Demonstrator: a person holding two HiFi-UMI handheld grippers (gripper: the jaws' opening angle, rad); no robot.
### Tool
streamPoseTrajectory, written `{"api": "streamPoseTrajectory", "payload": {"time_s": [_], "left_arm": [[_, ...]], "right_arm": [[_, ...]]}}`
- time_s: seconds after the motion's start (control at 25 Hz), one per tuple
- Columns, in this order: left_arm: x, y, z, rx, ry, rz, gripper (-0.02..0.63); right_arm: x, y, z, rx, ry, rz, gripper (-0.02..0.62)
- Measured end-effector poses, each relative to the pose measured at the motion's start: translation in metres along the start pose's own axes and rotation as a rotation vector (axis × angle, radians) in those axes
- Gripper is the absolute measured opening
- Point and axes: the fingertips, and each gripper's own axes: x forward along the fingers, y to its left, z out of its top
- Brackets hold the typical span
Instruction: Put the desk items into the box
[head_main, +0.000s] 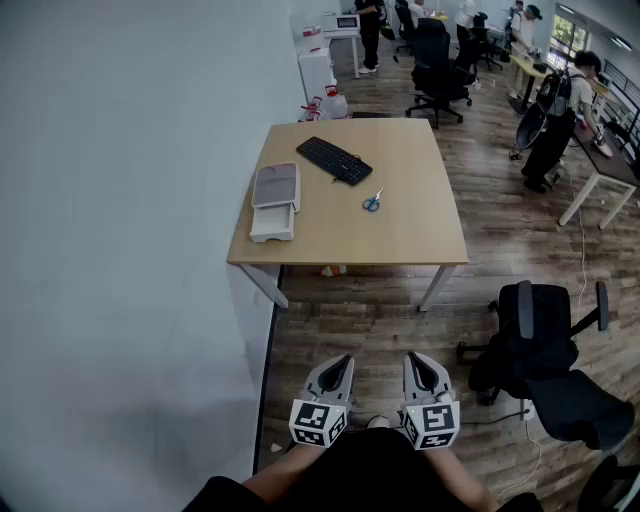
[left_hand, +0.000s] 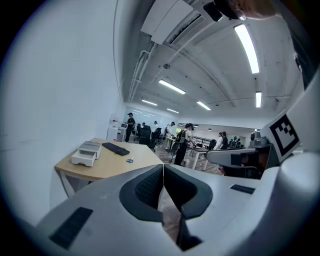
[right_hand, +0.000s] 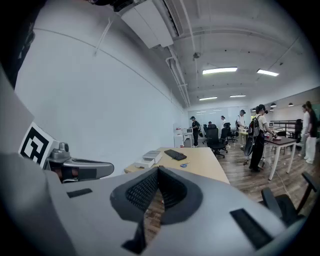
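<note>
A light wooden desk (head_main: 400, 225) stands ahead against the white wall. On it lie a black keyboard (head_main: 334, 159), small blue-handled scissors (head_main: 372, 201) and a pale grey box with a drawer (head_main: 274, 201). Both grippers hang close to the person's body, well short of the desk. My left gripper (head_main: 343, 362) and my right gripper (head_main: 415, 360) are both shut, jaws tip to tip, with nothing between them. The desk (left_hand: 112, 162) with the box (left_hand: 87, 151) shows far off in the left gripper view, and the keyboard (right_hand: 175, 155) and box (right_hand: 148, 158) in the right gripper view.
A black office chair (head_main: 545, 365) stands on the wood floor to my right, near the desk's front corner. More chairs, desks and several people fill the room behind and to the right. The white wall (head_main: 120, 200) runs along the left.
</note>
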Motion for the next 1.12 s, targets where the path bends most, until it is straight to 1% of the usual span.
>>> {"api": "streamPoseTrajectory", "payload": {"time_s": [0.12, 0.32, 0.44, 0.56, 0.72, 0.96, 1.12], "left_arm": [[-0.001, -0.005, -0.001, -0.012, -0.006, 0.001, 0.017], [-0.003, -0.021, -0.002, -0.005, -0.021, -0.004, 0.017], [-0.004, -0.028, -0.003, 0.009, -0.035, 0.009, 0.017], [-0.002, -0.024, -0.009, 0.011, -0.021, 0.025, 0.017], [0.003, -0.019, -0.012, 0.016, -0.009, 0.032, 0.017], [0.029, -0.002, -0.006, 0.008, -0.009, 0.04, 0.017], [0.058, 0.019, 0.0, 0.002, -0.002, 0.033, 0.018]], "right_arm": [[-0.005, 0.0, -0.003, 0.003, -0.004, 0.001, 0.06], [-0.017, -0.003, -0.018, 0.004, -0.006, 0.027, 0.06], [-0.026, -0.006, -0.029, 0.02, -0.011, 0.043, 0.06], [-0.025, -0.01, -0.037, 0.052, 0.002, 0.05, 0.06], [-0.02, -0.018, -0.037, 0.053, 0.005, 0.05, 0.06], [0.007, -0.031, -0.036, 0.064, 0.029, 0.043, 0.06], [0.038, -0.04, -0.03, 0.055, 0.049, 0.039, 0.06]]}}
